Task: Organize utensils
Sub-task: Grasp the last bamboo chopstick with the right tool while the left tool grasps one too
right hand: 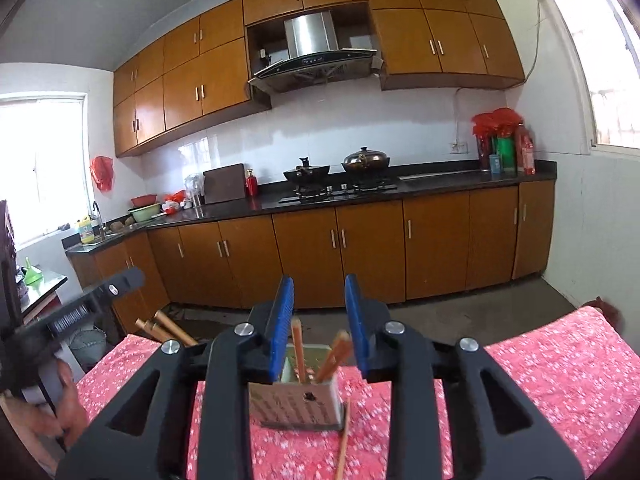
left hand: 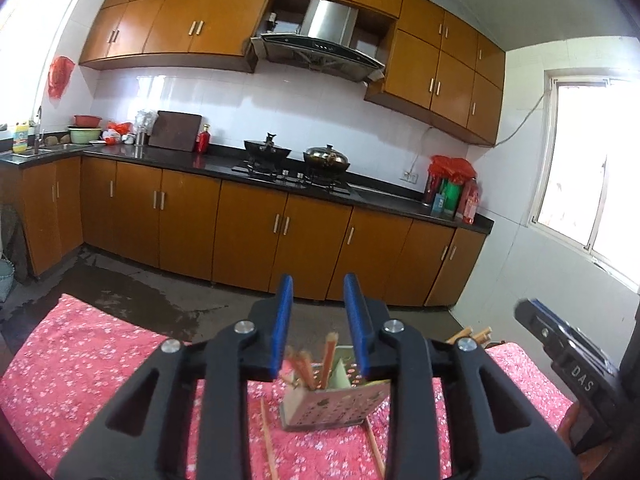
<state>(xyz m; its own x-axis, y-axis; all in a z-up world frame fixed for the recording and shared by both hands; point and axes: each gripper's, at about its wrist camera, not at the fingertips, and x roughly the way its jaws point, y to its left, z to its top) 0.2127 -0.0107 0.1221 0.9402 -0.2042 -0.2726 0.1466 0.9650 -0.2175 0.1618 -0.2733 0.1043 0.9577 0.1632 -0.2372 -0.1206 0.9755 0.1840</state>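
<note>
Standing on the pink flowered cloth (left hand: 100, 360) of the desk, a perforated metal utensil holder (left hand: 336, 404) with several wooden chopsticks (left hand: 331, 354) upright or leaning inside it sits just beyond both tools. The left hand-held gripper (left hand: 320, 328) hovers over it with its blue pads spread apart and nothing between them; the right hand-held gripper (right hand: 320, 328) hangs the same way, jaws parted and empty, above the holder (right hand: 302, 400). One loose chopstick (left hand: 269, 438) lies flat on the cloth to the near left of the holder, another (left hand: 376, 452) to its near right. At the far left edge of the desk, in the right wrist view, more wooden sticks (right hand: 166, 328) jut out past the cloth. Across a grey floor (left hand: 192, 312), well apart, runs a dark kitchen counter (left hand: 224, 164) with two lidded pots (left hand: 326, 158) on a stove, wooden cabinets (left hand: 256, 236) below and above.
</note>
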